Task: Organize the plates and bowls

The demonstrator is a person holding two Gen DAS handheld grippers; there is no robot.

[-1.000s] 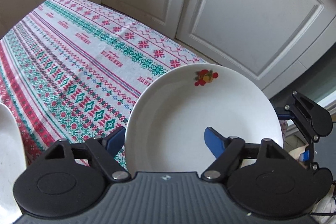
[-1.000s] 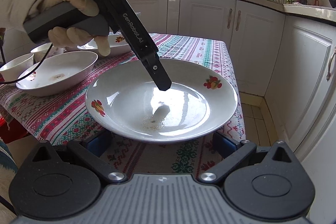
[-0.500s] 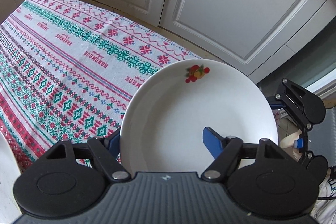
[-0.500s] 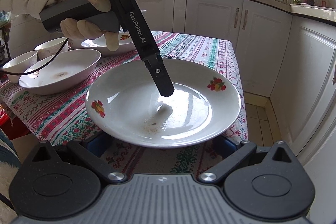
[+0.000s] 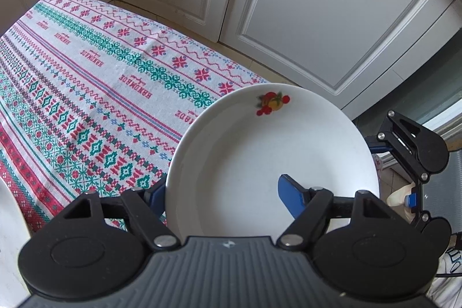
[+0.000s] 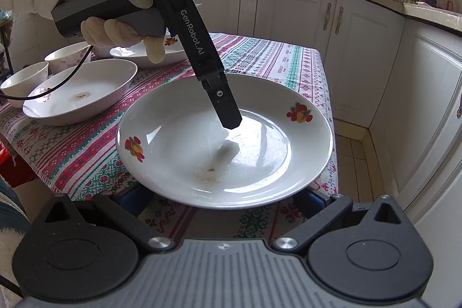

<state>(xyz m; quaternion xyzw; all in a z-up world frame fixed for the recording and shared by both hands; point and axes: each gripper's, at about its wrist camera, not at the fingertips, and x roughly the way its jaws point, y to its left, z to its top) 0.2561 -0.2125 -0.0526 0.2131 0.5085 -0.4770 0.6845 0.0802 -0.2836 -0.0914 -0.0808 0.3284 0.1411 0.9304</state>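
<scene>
A white plate with fruit prints [image 6: 260, 158] is held above the near corner of the patterned tablecloth [image 6: 72, 152]. My left gripper [image 5: 222, 189] is shut on the plate's rim [image 5: 260, 152]; one blue finger lies inside the plate, the other under the rim. In the right wrist view the left gripper's finger [image 6: 225, 108] reaches into the plate from above. My right gripper [image 6: 225, 201] is open, its fingers spread wide and mostly hidden under the plate's near edge.
A second white plate [image 6: 83, 94] lies on the table at left, with two small bowls [image 6: 26, 77] and another plate [image 6: 150, 51] behind it. White cabinets [image 6: 346, 28] and a tiled floor [image 6: 355, 160] border the table's right edge.
The plate has risen and come nearer to the right gripper. The left gripper keeps its hold on it and has tilted slightly over the tablecloth.
</scene>
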